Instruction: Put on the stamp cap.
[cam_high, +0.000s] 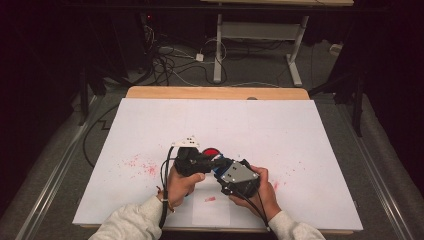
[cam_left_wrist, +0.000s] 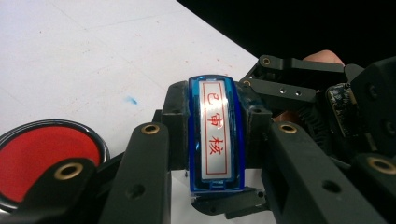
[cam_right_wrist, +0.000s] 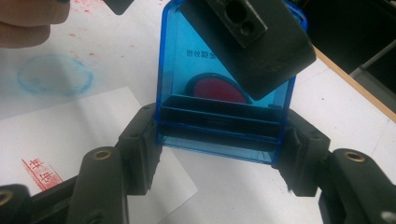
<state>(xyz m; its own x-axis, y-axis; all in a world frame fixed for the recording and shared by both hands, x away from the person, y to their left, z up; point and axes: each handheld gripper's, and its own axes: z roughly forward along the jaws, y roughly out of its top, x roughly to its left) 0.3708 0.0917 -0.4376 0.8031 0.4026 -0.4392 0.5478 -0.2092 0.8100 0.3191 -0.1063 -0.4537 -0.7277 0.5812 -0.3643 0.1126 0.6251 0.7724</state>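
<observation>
We hold a blue stamp (cam_right_wrist: 224, 93) above the near middle of the table (cam_high: 300, 130), both grippers clamped on it: the right gripper (cam_right_wrist: 219, 154) grips its sides, the left gripper (cam_left_wrist: 215, 154) its labelled top. Just beyond sits a red ink pad (cam_left_wrist: 42, 158). If our hands pull unevenly, the stamp may twist loose and smear the paper (cam_right_wrist: 70, 149).

Table: a wooden table (cam_high: 215, 93) stood under a white sheet (cam_high: 260, 130) speckled with red marks.
Floor: grey carpet (cam_high: 60, 175) lay around it, with cables (cam_high: 165, 62) tangled at the back.
Furniture: a white-legged desk (cam_high: 260, 30) stood behind.
Light: the surroundings were dark.
</observation>
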